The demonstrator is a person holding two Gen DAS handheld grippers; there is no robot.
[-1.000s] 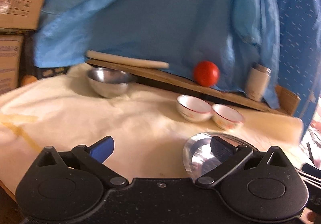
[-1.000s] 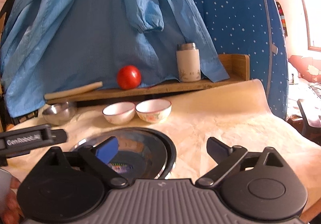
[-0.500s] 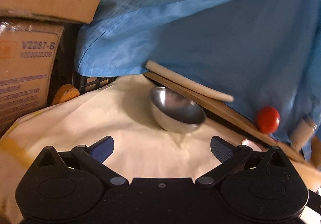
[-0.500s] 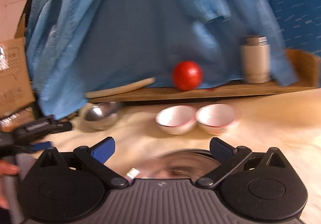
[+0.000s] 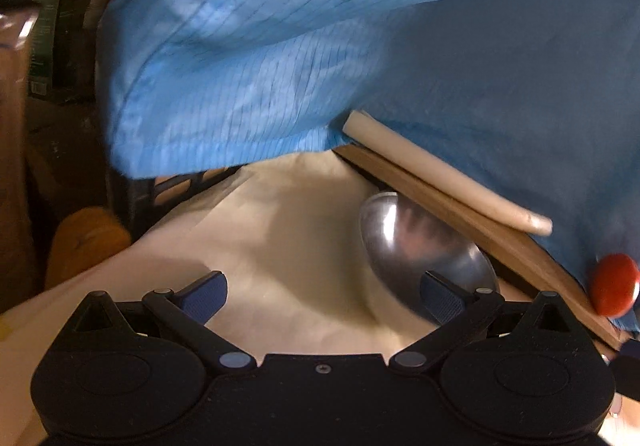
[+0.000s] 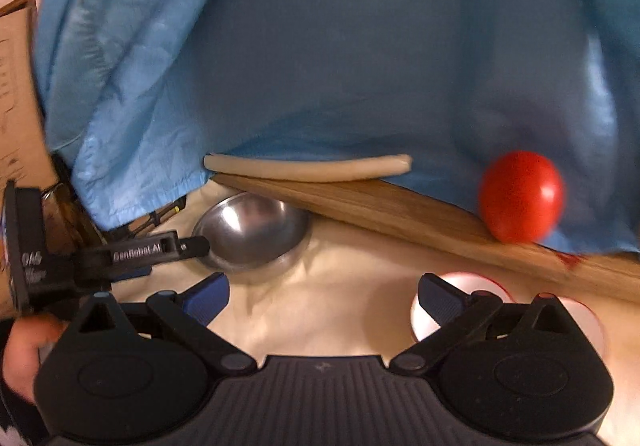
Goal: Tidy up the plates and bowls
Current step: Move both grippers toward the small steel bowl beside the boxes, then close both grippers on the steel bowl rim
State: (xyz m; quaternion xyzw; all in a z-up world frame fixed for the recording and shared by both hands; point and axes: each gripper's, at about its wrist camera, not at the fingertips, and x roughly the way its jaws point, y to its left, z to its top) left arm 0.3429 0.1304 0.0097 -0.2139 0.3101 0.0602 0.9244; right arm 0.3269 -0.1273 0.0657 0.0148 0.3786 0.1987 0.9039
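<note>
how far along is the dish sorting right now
Early on. Nothing looks stacked yet. The left tongs are open and closing in on the steel bowl, which sits alone by the wooden board. The right tongs are open and empty near two white bowls, which sit side by side, partly hidden. All three bowls are left to group; no plate is in view.

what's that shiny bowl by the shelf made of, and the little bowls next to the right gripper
The shiny bowl looks like polished metal, probably stainless steel: grey, with bright mirror-like highlights. The small bowls look like glazed ceramic or porcelain, white with a thin red rim, though the right gripper hides most of them.
</note>
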